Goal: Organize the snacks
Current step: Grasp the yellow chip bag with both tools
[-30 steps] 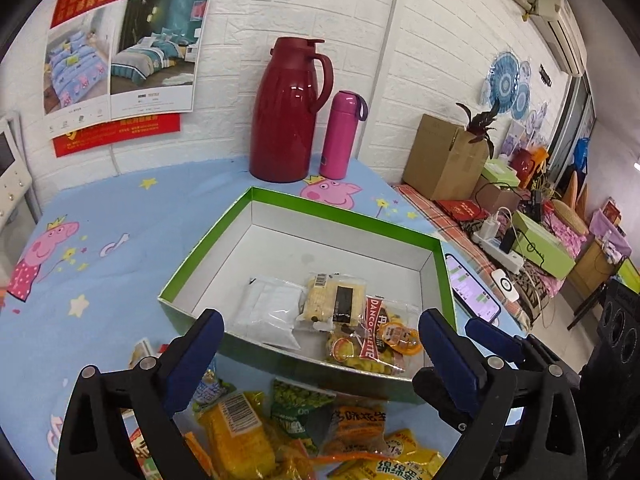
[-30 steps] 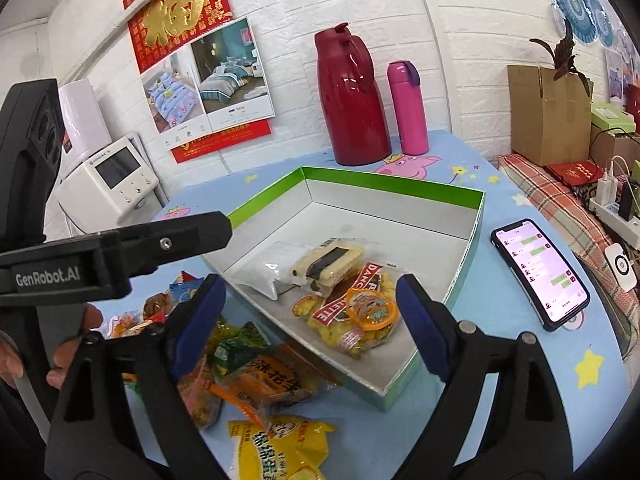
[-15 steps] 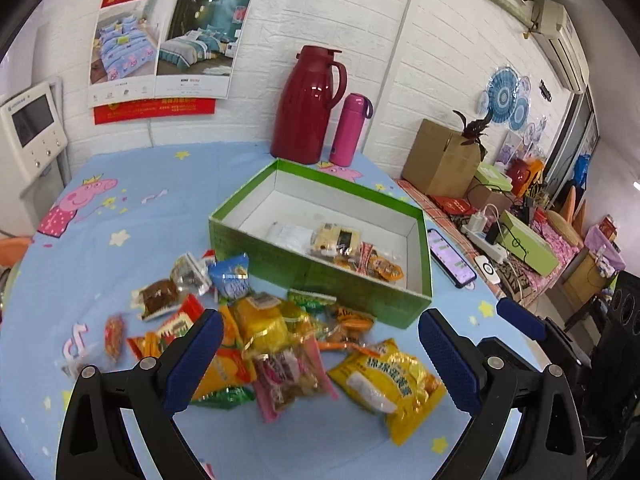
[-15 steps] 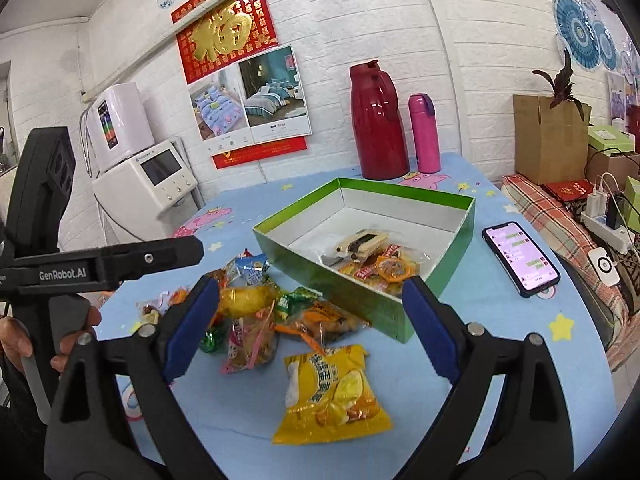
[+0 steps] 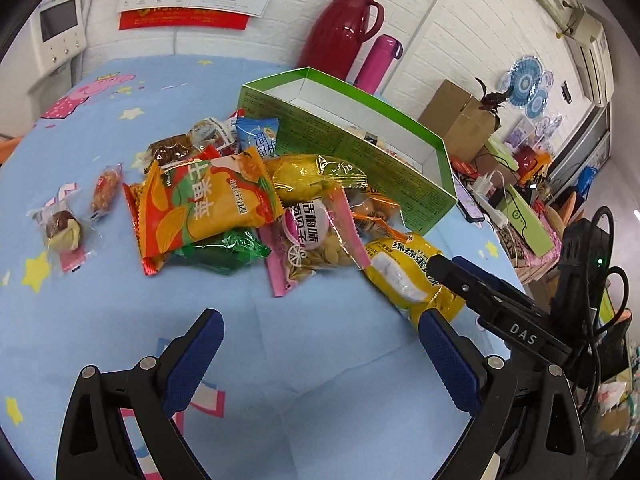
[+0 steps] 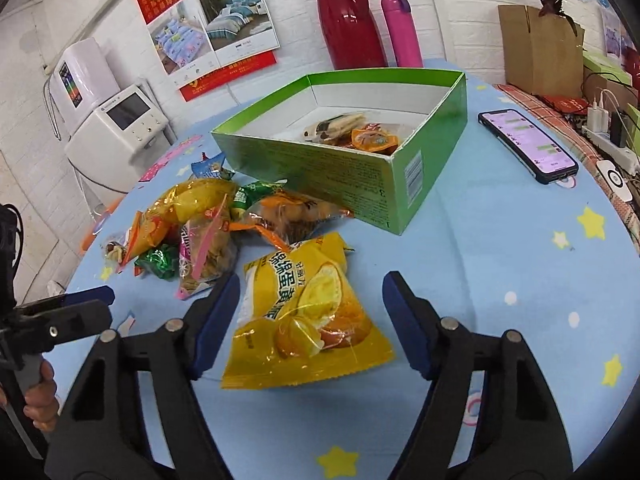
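A green box (image 6: 356, 176) (image 5: 360, 148) with a white inside stands on the blue tablecloth and holds a few wrapped snacks (image 6: 352, 134). In front of it lies a heap of snack packets: an orange chip bag (image 5: 200, 204), a pink-edged nut bag (image 5: 316, 236), a green wrapper (image 5: 224, 250). A yellow cake bag (image 6: 304, 320) (image 5: 404, 276) lies nearest me. My right gripper (image 6: 310, 322) is open, its fingers either side of that yellow bag just above the table. My left gripper (image 5: 320, 354) is open over bare cloth in front of the heap.
A red thermos jug (image 6: 348, 16) and a pink bottle (image 6: 400, 30) stand behind the box by the wall. A phone (image 6: 528, 146) lies right of the box. A white appliance (image 6: 116, 136) sits at the table's left. A hand (image 6: 38, 400) holds the left gripper's handle.
Both grippers drew back from over the box and came down low to the table. The right one now straddles the yellow cake bag; the left hangs before the heap.
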{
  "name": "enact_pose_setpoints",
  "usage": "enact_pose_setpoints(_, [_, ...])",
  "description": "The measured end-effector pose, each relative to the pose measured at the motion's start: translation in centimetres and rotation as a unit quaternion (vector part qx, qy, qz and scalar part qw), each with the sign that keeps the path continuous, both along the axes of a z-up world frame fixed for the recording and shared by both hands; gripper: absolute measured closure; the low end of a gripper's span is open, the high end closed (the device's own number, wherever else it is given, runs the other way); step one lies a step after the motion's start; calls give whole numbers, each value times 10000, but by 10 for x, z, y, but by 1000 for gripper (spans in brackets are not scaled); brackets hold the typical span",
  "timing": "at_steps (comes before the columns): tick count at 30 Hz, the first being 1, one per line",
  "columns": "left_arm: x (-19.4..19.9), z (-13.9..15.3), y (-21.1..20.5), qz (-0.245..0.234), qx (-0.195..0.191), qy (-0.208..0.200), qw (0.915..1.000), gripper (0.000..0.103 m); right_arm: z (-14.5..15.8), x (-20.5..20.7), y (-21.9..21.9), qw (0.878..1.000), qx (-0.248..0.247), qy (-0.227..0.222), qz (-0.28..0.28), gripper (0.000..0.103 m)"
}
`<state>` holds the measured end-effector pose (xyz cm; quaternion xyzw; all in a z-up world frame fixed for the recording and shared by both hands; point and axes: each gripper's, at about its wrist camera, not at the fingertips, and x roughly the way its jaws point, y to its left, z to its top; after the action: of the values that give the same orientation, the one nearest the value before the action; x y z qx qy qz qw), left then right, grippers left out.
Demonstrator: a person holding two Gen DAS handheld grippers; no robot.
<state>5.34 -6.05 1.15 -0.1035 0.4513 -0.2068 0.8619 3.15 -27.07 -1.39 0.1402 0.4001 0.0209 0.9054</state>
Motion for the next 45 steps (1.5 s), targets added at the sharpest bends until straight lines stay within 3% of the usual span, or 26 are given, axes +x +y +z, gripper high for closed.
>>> enact_pose_setpoints(1, [-1,0,0,11,-3,-14,10000,3,-4,2,2,10000,-27,90,21,40])
enact_pose_setpoints(2, [0,-1,0,3,-7,-16,10000,3,-8,1,4,9998,-65,168,53,54])
enact_pose_setpoints(7, [3,-8,-10,-193,-55,99,9997,4,-6,-19,9,9994,19,181,290,65])
enact_pose_setpoints(12, [6,-21,-31,-529,-197,353,9978,8,-4,-40,12,9988,47,158,456,65])
enact_pose_setpoints(19, [9,-30,-57,-844,-242,529,9947,12,-4,-60,3,9994,78,145,312,52])
enact_pose_setpoints(21, [10,-31,-62,-933,-267,579,9936,24,-4,-63,1,9994,160,139,288,52])
enact_pose_setpoints(28, [12,-40,-69,-1068,-257,762,9910,31,-7,-64,-1,9989,325,133,311,52])
enact_pose_setpoints(33, [16,-43,-72,-1159,-448,803,9890,51,-12,-61,-2,9980,536,122,313,52])
enact_pose_setpoints(45, [14,-45,-81,-1378,-569,943,9843,52,0,-68,-4,9991,184,163,358,52])
